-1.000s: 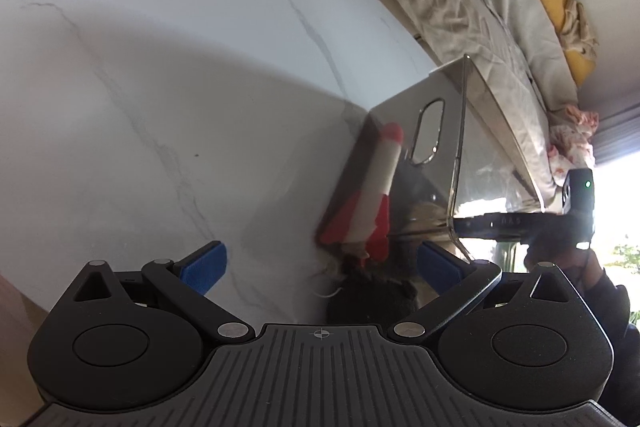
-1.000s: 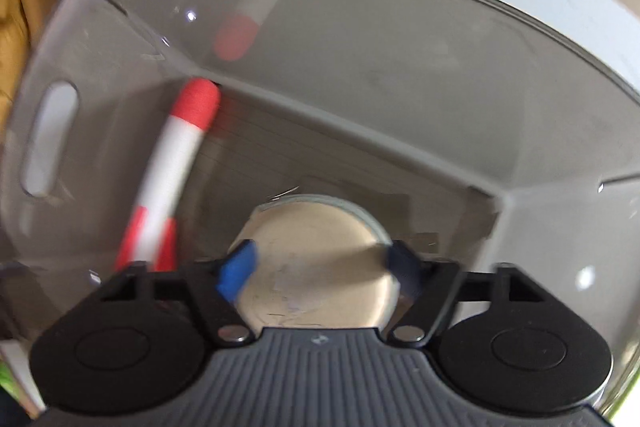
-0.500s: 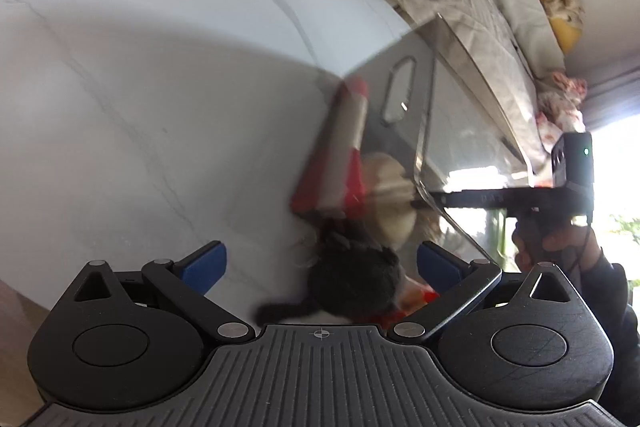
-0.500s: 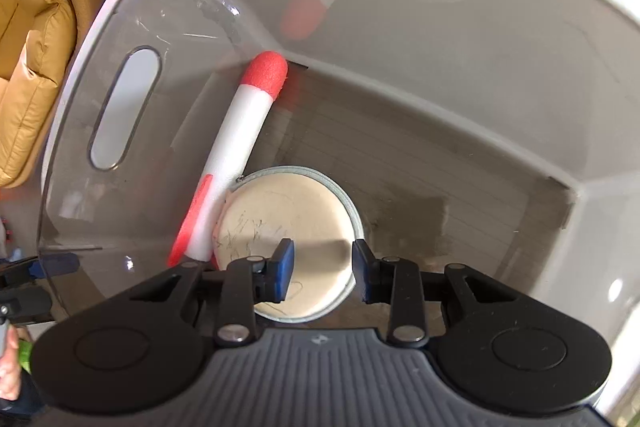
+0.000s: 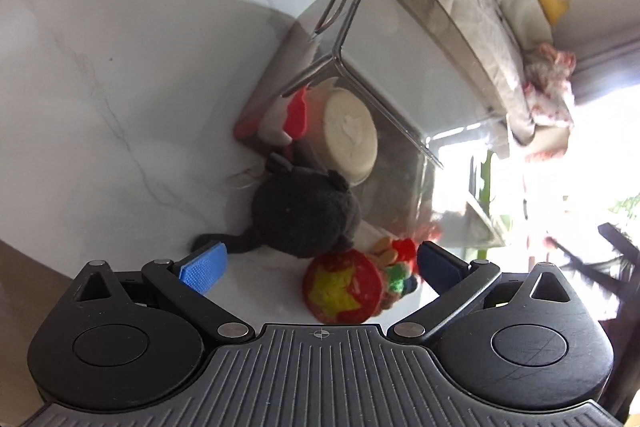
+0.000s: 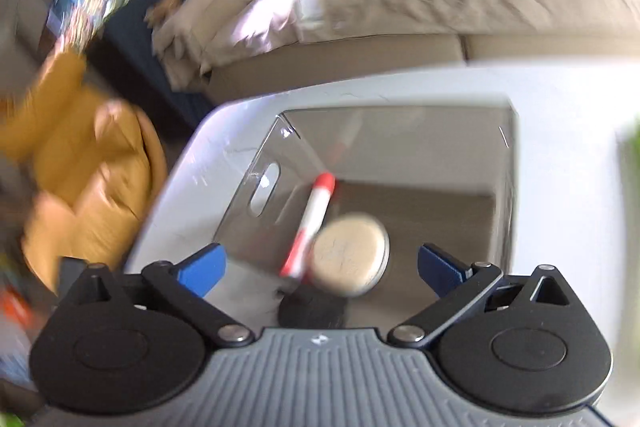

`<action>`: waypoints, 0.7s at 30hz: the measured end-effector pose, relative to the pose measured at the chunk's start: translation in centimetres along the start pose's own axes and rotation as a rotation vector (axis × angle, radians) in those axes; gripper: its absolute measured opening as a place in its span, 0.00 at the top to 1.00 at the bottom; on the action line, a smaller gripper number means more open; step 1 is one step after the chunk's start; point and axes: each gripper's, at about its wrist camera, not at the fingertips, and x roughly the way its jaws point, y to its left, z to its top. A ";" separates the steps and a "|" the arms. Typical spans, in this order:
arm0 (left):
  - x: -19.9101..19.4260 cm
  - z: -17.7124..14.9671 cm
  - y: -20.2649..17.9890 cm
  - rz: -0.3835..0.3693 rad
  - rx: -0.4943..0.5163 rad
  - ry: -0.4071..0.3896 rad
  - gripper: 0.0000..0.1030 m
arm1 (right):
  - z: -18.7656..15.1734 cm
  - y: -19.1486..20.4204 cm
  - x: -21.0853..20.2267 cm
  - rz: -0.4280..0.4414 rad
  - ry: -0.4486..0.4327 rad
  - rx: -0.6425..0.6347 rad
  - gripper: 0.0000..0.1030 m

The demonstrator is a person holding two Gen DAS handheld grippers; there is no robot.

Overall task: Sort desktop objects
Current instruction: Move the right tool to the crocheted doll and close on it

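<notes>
The right tongs (image 6: 320, 263) hang spread wide and empty above the clear bin (image 6: 400, 155), having let go of the round tin (image 6: 350, 253) that sat between their blue pads a second ago; half a second ago they were nearly closed just over it, and now they have pulled back far enough for the whole bin to show, blurred by motion. The tin lies on the bin's floor near its front wall, touching the red-and-white toy rocket (image 6: 314, 215) that slants toward the wall with the handle slot. That item reads as sorted.

The left tongs (image 5: 320, 267) are likewise spread and grasping nothing, and have swung from bare marble toward the things still outside the bin. Between their pads, close in, lie a black plush toy (image 5: 304, 215) and a red disc with a yellow star (image 5: 344, 287) beside small colourful pieces, all on the marble table (image 5: 120, 67) just off the bin's near corner. These look like the next picks, the disc sitting nearest the right-hand pad.
</notes>
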 end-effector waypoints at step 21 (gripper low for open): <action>-3.5 -3.4 -0.6 0.213 0.170 -0.038 0.00 | -4.7 -3.7 6.8 -0.129 0.018 0.726 0.26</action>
